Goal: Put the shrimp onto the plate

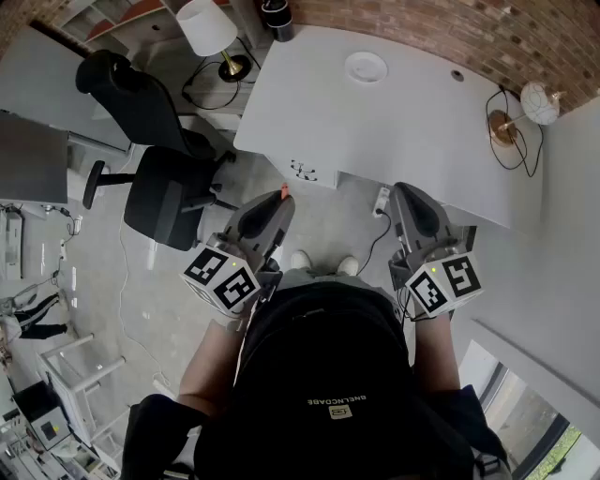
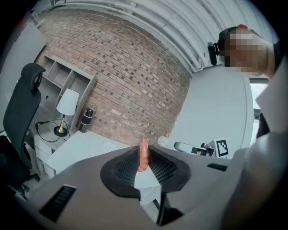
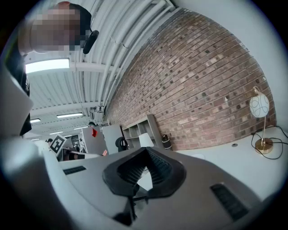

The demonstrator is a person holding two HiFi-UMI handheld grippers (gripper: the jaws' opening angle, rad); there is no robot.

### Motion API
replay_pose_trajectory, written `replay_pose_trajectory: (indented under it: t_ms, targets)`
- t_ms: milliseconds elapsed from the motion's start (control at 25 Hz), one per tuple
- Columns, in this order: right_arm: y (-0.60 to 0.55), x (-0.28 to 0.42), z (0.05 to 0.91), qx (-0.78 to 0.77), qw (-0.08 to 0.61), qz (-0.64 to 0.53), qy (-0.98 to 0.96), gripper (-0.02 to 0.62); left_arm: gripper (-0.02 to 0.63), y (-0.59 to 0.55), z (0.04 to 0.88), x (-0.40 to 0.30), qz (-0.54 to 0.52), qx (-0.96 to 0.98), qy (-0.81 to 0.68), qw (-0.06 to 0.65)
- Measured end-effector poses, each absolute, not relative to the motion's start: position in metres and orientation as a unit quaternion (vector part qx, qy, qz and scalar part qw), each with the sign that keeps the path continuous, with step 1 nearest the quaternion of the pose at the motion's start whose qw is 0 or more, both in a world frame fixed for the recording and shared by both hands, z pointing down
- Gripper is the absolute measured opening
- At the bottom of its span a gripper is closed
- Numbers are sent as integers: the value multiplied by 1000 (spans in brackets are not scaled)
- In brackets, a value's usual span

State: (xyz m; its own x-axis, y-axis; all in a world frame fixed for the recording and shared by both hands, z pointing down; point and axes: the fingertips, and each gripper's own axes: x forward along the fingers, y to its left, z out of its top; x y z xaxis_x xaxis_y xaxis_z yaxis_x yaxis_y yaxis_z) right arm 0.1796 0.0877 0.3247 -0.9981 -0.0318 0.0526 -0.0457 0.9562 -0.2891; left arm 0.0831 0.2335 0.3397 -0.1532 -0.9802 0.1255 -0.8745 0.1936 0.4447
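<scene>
Shrimp (image 2: 143, 156) clamped upright between the left gripper (image 2: 144, 165) pads, tip poking out. Right gripper (image 3: 145, 153) jaws together, empty. Plate (image 1: 366, 67) well apart.

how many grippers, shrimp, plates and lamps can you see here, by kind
grippers: 2, left gripper and right gripper
shrimp: 1, between the left gripper's jaws
plate: 1, on the white table
lamps: 2, shaded lamp and globe lamp
total: 6
</scene>
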Motion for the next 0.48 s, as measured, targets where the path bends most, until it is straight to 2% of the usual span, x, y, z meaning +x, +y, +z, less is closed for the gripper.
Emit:
replay_pose_trajectory:
  t_ms: [480]
  targets:
    - [122, 182, 313, 19, 34, 126, -991, 2, 63, 259, 335, 81, -156, 627, -737, 198]
